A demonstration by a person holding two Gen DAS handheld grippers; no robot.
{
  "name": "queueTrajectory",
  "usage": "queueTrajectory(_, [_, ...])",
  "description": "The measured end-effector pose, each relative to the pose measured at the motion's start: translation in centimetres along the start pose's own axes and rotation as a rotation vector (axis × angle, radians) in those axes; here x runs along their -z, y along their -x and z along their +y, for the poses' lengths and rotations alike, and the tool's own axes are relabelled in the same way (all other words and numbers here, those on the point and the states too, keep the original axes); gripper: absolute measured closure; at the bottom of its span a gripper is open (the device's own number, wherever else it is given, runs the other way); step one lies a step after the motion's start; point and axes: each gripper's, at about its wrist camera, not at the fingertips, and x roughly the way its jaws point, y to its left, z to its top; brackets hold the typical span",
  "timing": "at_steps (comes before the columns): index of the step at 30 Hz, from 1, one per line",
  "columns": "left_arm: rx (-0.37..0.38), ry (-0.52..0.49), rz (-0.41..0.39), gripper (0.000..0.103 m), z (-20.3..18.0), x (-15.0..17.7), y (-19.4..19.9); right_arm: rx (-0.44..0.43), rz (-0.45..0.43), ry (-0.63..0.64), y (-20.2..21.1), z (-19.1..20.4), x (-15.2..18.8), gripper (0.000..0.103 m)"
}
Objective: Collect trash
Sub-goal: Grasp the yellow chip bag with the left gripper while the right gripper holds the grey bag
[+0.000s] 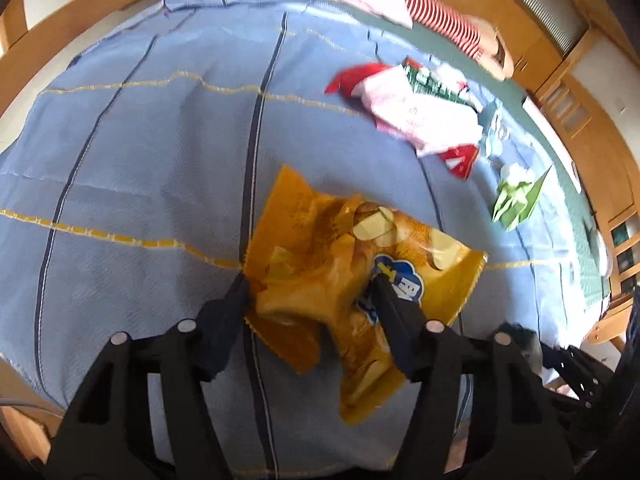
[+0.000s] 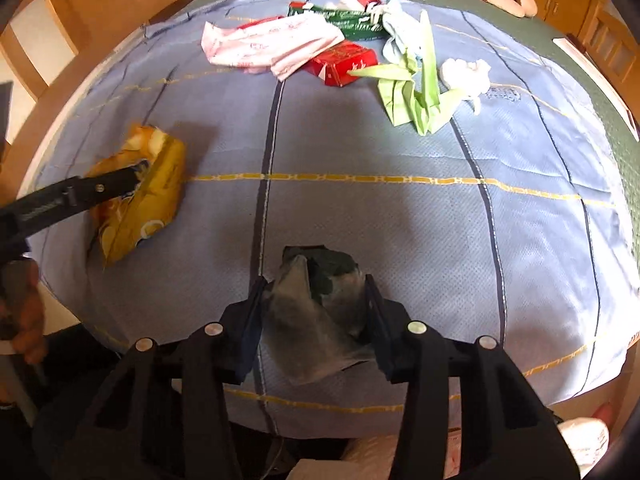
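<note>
The left gripper (image 1: 310,294) is pinching the yellow chip bag (image 1: 352,272) at lower centre of its view, over the blue cloth (image 1: 140,140). The right gripper (image 2: 314,292) is clamping a dark trash bag (image 2: 316,320). Next, likely, the chip bag is going into it, needing its mouth opened.

The left gripper (image 1: 310,280) is closing its two dark fingers on a crumpled yellow chip bag (image 1: 344,280), one finger pressing at the bag's left edge and the other lying across its blue logo. The bag is lying on a blue blanket (image 1: 140,140) crossed by navy and yellow lines. Farther off to the right, a pink-and-white wrapper (image 1: 416,116) is sitting beside a green packet (image 1: 436,82) and a red carton (image 1: 460,162) (partly tucked under the pink wrapper), with a folded light-green paper (image 1: 516,200) lying nearer the blanket's right edge
</note>
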Motion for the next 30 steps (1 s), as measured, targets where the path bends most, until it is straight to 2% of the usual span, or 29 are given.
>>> queueTrajectory(4, [0.003, -0.022, -0.015, 0.059, -0.3, 0.0, 0.4, 0.023, -0.080, -0.021, 1.7, -0.1, 0.3, 0.056])
queueTrajectory(7, [0.002, -0.039, -0.046, 0.060, -0.5, 0.4, 1.3, 0.029, -0.154, -0.046, 3.5, -0.5, 0.5, 0.056])
queueTrajectory(13, [-0.050, -0.116, -0.254, 0.060, -1.5, 0.7, 6.5, 0.024, -0.312, -0.091, 7.3, -0.8, 0.6, 0.056])
queueTrajectory(21, [-0.118, -0.221, -0.501, 0.060, -2.8, 2.2, 12.7, 0.001, -0.432, -0.101, 9.9, 0.1, 0.8, 0.056])
queueTrajectory(26, [-0.135, -0.268, -0.525, 0.060, -3.8, 2.8, 13.7, 0.032, -0.427, -0.078, 9.8, 0.9, 0.8, 0.056])
queueTrajectory(30, [-0.118, -0.267, -0.513, 0.060, -3.9, 2.8, 13.9, 0.041, -0.405, -0.088, 9.4, 1.2, 0.9, 0.056])
